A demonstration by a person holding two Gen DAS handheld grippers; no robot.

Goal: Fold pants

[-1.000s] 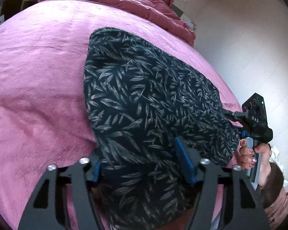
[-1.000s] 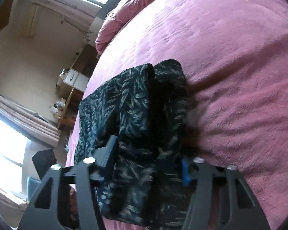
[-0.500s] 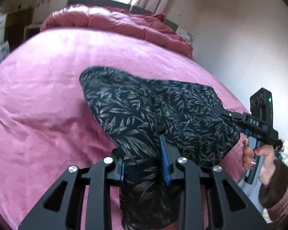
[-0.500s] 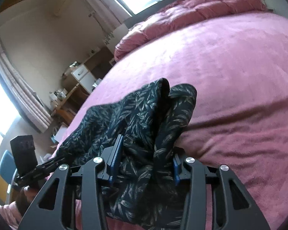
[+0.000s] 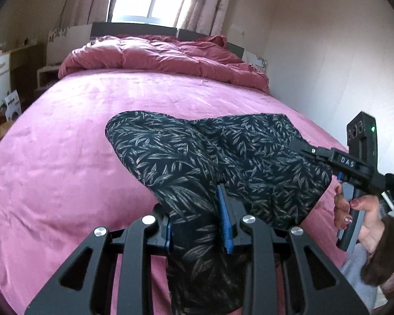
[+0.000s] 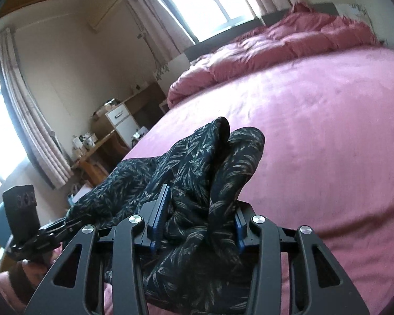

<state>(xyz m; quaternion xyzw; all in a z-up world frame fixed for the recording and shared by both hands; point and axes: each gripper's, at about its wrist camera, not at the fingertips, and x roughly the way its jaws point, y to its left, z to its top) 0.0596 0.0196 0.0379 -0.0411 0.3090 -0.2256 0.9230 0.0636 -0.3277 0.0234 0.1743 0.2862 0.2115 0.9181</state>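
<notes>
The pants (image 5: 210, 157) are dark with a pale leaf print. They hang bunched between my two grippers, lifted off the pink bed (image 5: 65, 144). My left gripper (image 5: 197, 223) is shut on one end of the pants, the blue pads pressing a thick fold. My right gripper (image 6: 197, 223) is shut on the other end of the pants (image 6: 197, 170), with cloth bulging up between its blue pads. The right gripper also shows in the left wrist view (image 5: 336, 160), the left one in the right wrist view (image 6: 39, 231).
A rumpled pink duvet (image 5: 157, 55) lies at the head of the bed under a window. A white wall (image 5: 328, 52) runs along the bed's right side. A desk and white drawers (image 6: 118, 120) stand off the left side.
Both grippers have closed on the pants and risen, tilting up towards the window. The pants, which lay flat on the bed, are gathered and lifted between them.
</notes>
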